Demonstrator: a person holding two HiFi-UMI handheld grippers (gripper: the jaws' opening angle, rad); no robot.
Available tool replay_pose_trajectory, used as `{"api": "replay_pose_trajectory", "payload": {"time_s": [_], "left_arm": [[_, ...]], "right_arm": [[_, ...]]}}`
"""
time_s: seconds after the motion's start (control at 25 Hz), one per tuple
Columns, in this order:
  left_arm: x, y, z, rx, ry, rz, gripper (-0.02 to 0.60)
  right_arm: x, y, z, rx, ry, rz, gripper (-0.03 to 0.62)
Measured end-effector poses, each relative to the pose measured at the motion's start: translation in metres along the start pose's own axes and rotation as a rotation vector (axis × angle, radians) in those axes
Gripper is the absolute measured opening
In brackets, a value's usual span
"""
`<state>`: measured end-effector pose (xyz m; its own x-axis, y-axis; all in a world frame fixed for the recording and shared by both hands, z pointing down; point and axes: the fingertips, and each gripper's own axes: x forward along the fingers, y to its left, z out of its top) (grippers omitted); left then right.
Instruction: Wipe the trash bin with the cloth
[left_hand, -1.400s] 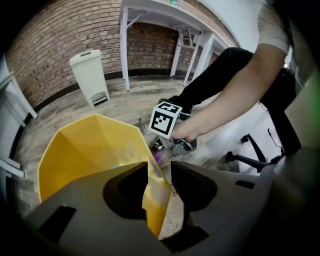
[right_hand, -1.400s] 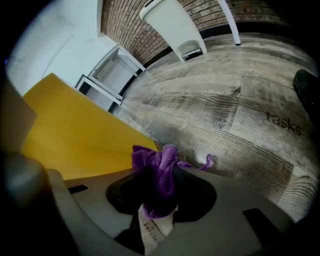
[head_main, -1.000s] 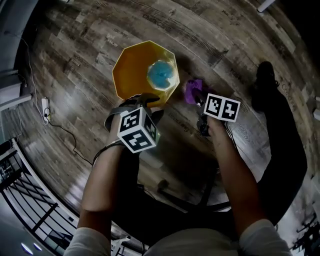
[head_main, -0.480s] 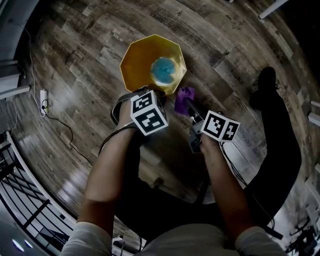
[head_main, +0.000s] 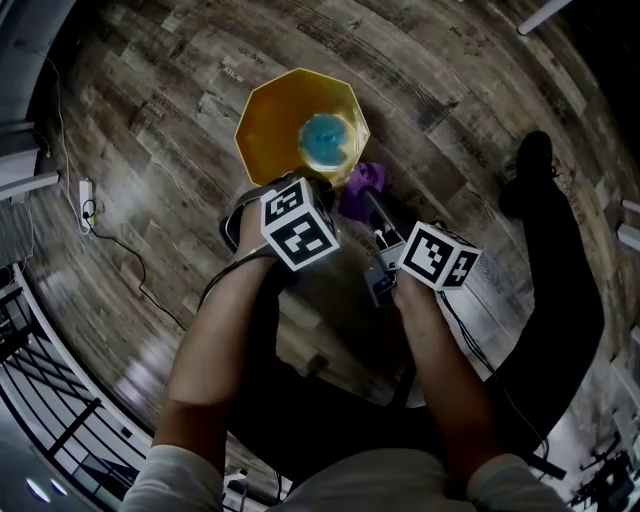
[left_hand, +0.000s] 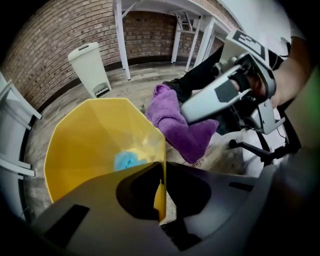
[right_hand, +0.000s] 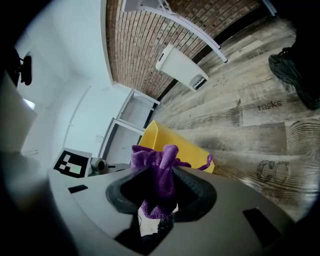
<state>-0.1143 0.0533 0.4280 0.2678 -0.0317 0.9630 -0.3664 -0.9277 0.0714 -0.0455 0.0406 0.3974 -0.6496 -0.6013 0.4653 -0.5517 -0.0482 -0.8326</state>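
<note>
**Yellow bin (head_main: 300, 125) and the two grippers, seen from above.** The bin stands open on the plank floor (head_main: 170, 170), with a blue object (head_main: 326, 140) at its bottom.

- **Left gripper (head_main: 296, 190):** it points steeply down at the bin's near rim. Its jaws have just been closing and now pinch the thin yellow wall between them.
- **Right gripper (head_main: 368, 200):** it is clamped on the purple cloth (head_main: 360, 182). The cloth bunches out past the jaws and hangs just beside the bin's near right edge, outside the wall. Whether cloth and bin touch cannot be told.
- **Room for moving:** open floor lies far and left of the bin. A power strip (head_main: 88, 215) lies well to the left and a dark shoe (head_main: 528, 165) well to the right. A white pedal bin (left_hand: 90, 67) stands far off by the brick wall (left_hand: 45, 50).
</note>
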Motion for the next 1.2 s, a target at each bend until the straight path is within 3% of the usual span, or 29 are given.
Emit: {"api": "replay_pose_trajectory", "payload": {"time_s": [0.4,1.2], "left_arm": [[-0.002,0.0,0.008,-0.011,-0.014,0.008,0.018],[-0.001,0.0,0.021,-0.044,-0.016,0.004,0.018]], "right_arm": [[0.013,-0.008,-0.002,0.041,-0.007,0.007,0.13],[0.054,-0.08,-0.004,0.032,0.07,-0.127,0.13]]}}
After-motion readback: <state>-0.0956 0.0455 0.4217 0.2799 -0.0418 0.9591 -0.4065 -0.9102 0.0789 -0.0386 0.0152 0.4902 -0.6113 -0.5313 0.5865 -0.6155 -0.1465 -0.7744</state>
